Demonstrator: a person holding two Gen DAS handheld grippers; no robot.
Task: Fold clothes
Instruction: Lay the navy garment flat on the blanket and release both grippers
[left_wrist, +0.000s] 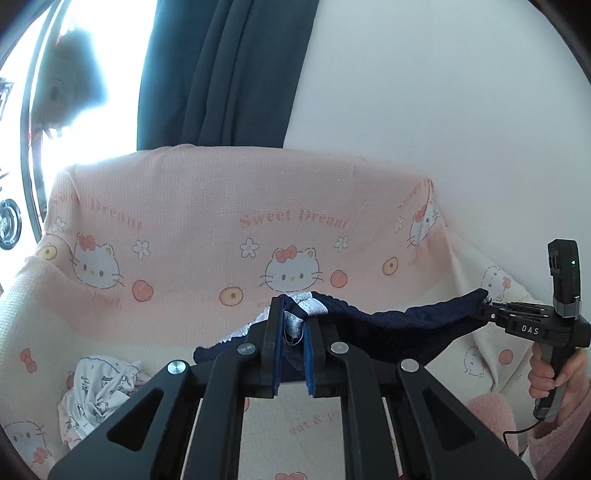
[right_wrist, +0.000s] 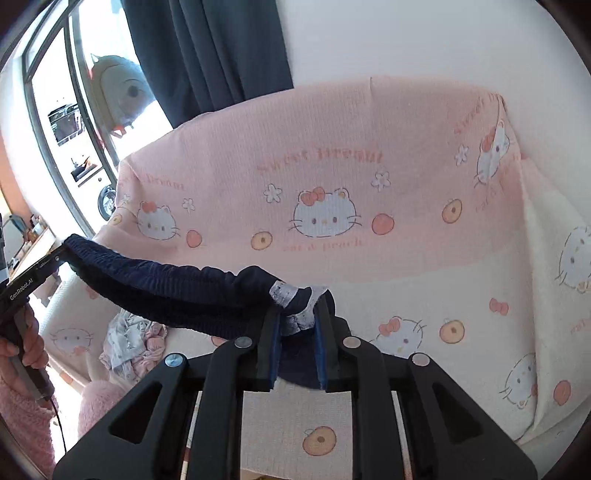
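While both grippers clamp it, the navy garment hangs stretched in the air over the sofa.

Left gripper: jaws pinched on one end of the waistband, blue pads pressing navy knit and a white patch. Right gripper: same hold on the other end, white patch between its pads. From the left wrist view, the right gripper shows at far right with its tip closed on the band's corner; a hand in a pink fleece sleeve holds its handle. From the right wrist view, the left gripper shows at far left, gripping likewise. Band sags slightly between the two. Sofa is draped in a pink-and-cream cat-print cover. A crumpled white printed garment lies on the seat, left, below the navy one. Dark curtain behind the backrest.
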